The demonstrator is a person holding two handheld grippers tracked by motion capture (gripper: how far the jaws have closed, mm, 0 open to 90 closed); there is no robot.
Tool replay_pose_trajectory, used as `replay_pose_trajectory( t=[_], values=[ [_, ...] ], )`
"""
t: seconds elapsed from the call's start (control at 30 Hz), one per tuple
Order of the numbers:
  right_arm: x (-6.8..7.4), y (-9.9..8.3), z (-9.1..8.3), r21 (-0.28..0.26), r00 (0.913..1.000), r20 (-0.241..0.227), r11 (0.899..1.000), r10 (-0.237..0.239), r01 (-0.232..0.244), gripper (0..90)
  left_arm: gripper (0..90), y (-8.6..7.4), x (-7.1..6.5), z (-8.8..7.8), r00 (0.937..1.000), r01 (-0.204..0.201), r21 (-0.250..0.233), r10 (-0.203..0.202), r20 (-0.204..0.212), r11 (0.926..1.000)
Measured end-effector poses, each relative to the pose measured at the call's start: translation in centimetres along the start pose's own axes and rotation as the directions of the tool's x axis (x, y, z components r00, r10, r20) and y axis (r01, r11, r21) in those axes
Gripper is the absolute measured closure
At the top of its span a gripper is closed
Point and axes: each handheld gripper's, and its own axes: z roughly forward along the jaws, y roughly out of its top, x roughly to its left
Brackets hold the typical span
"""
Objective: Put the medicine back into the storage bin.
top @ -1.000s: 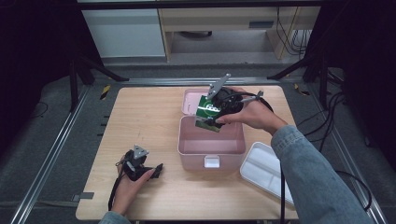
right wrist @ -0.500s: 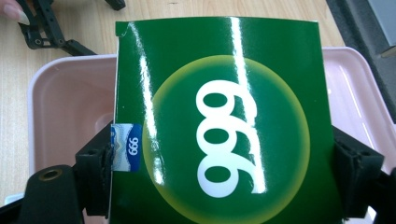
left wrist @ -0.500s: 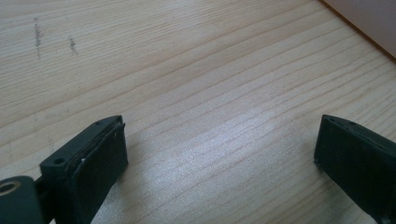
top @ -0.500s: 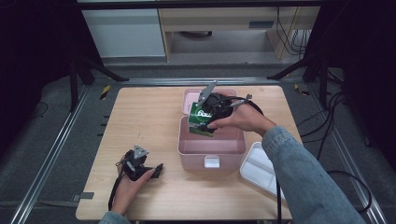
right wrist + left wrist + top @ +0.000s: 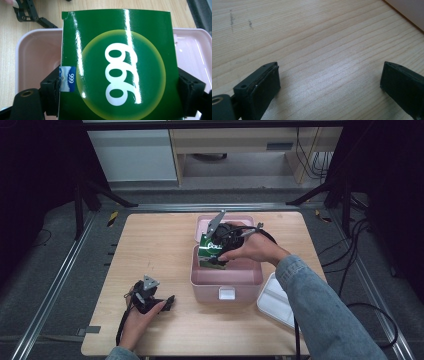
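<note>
Green box (image 5: 117, 67), marked 999, is gripped across its width by the right gripper (image 5: 216, 251); both jaws are seen pressed against its side edges in the right gripper view. The box is held over the open pink container (image 5: 227, 282), its lower end at or just inside the rim at the container's far left corner; whether it touches the floor cannot be told. Pink lid (image 5: 201, 226) is seen behind the container, a white tray (image 5: 275, 297) just beside its right side. Left gripper (image 5: 150, 297) rests on the wooden table (image 5: 317, 37) well left of the container, jaws spread wide, nothing between them. Judged: carrying is done; lowering and release are left, the lid possibly after.
</note>
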Motion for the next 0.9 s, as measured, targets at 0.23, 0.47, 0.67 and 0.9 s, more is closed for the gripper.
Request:
replay_pose_trajectory(
  t=[0.23, 0.47, 0.67, 0.9],
  values=[
    [0.2, 0.1, 0.7, 0.012, 0.9998, -0.015, 1.0, -0.012, 0.012, 17.1, 1.8, 0.0, 0.0, 0.0, 1.0, -0.002, 0.002, 0.002, 0.0, 1.0],
    [0.5, 0.3, 2.1, 0.024, 0.9975, -0.062, 0.999, -0.033, 0.035, 17.1, 1.8, 0.0, 0.0, 0.0, 1.0, -0.002, 0.002, 0.002, 0.0, 1.0],
    [0.5, 0.2, 3.1, 0.027, 0.9949, -0.09, 0.998, -0.046, 0.049, 17.1, 1.8, 0.0, 0.0, 0.0, 1.0, -0.001, 0.002, 0.001, 0.001, 1.0],
    [0.4, 0.2, 4.1, 0.034, 0.993, -0.109, 0.998, -0.046, 0.05, 17.0, 1.8, 0.0, 0.0, 0.0, 1.0, -0.002, 0.001, 0.002, 0.0, 1.0]
  ],
)
